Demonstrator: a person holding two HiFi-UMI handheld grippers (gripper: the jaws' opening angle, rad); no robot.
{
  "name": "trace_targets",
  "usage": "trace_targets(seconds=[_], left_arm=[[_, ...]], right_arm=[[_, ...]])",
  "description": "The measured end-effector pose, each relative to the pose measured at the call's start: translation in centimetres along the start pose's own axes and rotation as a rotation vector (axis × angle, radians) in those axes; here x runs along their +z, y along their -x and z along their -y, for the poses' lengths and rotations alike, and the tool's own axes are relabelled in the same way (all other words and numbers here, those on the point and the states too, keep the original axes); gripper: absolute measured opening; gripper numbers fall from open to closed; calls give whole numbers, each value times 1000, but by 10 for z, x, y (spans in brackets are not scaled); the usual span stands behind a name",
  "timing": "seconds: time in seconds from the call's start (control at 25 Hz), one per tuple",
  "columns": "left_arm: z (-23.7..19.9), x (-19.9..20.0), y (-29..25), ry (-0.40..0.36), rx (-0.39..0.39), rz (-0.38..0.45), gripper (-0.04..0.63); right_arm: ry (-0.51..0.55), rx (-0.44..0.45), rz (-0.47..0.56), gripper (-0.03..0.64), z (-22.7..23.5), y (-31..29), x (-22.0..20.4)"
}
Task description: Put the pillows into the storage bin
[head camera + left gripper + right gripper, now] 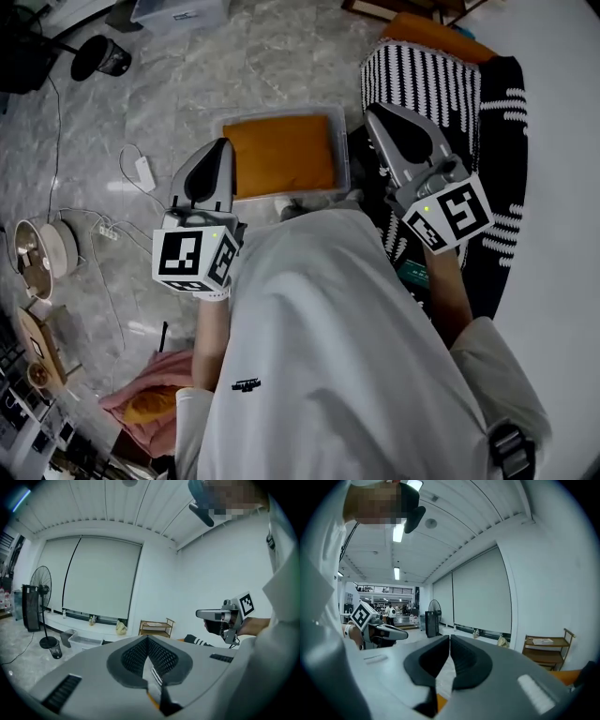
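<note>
Orange pillow [281, 155] lies flat inside the clear bin [281, 112], filling most of it; the bin stands on the grey marble floor [169, 84] straight ahead of the person [328, 356]. To the right of the bin, a striped pillow [422, 80] in black and white lies on the floor, and a second orange pillow [436, 36] shows just beyond it. The left hand-held gripper [223, 143] is held above the bin's left edge with its jaws pressed together and nothing between them [147, 639]. The right hand-held gripper [373, 112] is held between the bin and the striped pillow, its jaws likewise closed and empty [449, 637]. A standing fan [42, 581] shows in the left gripper view.
</note>
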State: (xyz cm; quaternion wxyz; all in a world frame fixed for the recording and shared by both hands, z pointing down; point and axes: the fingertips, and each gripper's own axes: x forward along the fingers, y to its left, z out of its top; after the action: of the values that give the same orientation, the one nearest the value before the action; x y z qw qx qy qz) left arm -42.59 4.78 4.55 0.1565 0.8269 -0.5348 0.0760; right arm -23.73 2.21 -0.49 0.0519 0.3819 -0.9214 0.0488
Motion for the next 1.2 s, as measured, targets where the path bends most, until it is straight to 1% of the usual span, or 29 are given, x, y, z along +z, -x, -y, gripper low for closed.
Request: trace_targets(seconds=[0.28,0.48,0.68,0.8,1.2], left_arm=[[1,13,11,11,-36,44,8],[14,12,12,4,-65,49,6],[27,8,5,-1,-93,37,8],[34,4,1,-12,-107,22,8],[51,-3,15,-16,-128,18,8]], right_arm=[[27,-50,-78,14,-8,22,-16],[18,-64,-112,12,-14,44,-30],[-27,-67,-107,12,-17,48,-35],[-27,-56,-109,13,-17,45,-36],[-23,-60,-103,13,-20,56,-30]])
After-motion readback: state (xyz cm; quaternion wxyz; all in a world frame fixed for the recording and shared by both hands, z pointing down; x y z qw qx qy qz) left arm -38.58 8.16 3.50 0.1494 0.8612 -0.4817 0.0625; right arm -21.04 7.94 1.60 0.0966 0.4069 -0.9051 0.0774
